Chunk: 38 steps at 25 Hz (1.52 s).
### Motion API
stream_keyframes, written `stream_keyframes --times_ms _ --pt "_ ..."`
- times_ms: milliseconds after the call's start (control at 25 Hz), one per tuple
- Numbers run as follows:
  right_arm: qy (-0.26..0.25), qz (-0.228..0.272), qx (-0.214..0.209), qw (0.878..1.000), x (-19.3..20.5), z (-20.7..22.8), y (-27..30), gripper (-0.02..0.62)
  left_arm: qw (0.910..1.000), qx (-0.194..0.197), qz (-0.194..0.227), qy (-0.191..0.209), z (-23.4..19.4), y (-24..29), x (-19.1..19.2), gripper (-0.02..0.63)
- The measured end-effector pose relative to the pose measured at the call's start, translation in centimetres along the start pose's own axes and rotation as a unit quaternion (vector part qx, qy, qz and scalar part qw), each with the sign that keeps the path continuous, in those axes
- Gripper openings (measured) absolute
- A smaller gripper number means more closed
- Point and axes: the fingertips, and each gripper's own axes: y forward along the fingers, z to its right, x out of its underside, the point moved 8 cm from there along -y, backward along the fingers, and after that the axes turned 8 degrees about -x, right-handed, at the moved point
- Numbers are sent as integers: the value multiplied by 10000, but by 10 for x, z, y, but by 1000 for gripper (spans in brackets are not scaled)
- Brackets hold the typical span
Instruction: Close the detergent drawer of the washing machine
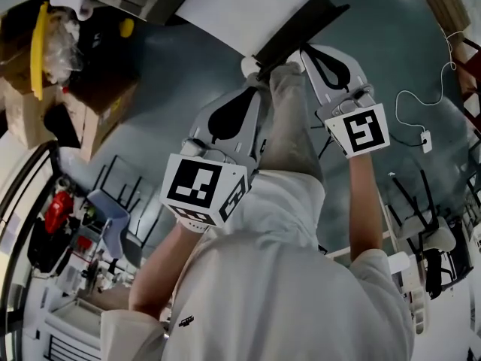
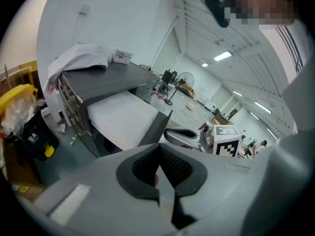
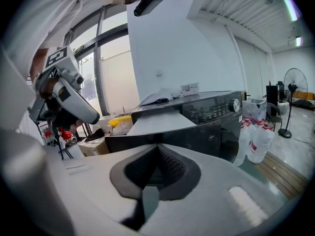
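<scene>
detergent drawer (image 3: 160,124): pulled out from the washing machine (image 3: 216,113) front, white top, dark face panel | left hand-held gripper (image 1: 252,72): jaws pressed together, nothing between, tip at the drawer's face | right hand-held gripper (image 1: 306,51): jaws pressed together, empty, tip near the same face | white cloth (image 3: 157,97): on machine top

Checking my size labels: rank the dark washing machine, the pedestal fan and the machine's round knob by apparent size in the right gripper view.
1. Dark grey washing machine
2. Black pedestal fan, though it stands farther off
3. Round silver knob
</scene>
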Motion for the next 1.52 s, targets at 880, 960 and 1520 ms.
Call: stream_keyframes --times_ms 880,960,1520 --pt "-34 -89 -170 9998 -13 11 46 2 9981 -314 123 -508 -19 8 -4 15" --pt "-69 -203 -165 9996 -13 13 52 2 9980 -324 147 -531 -22 8 -6 15" --pt "10 -111 -363 9993 -33 19 107 3 9945 -523 353 -840 -48 6 -17 15"
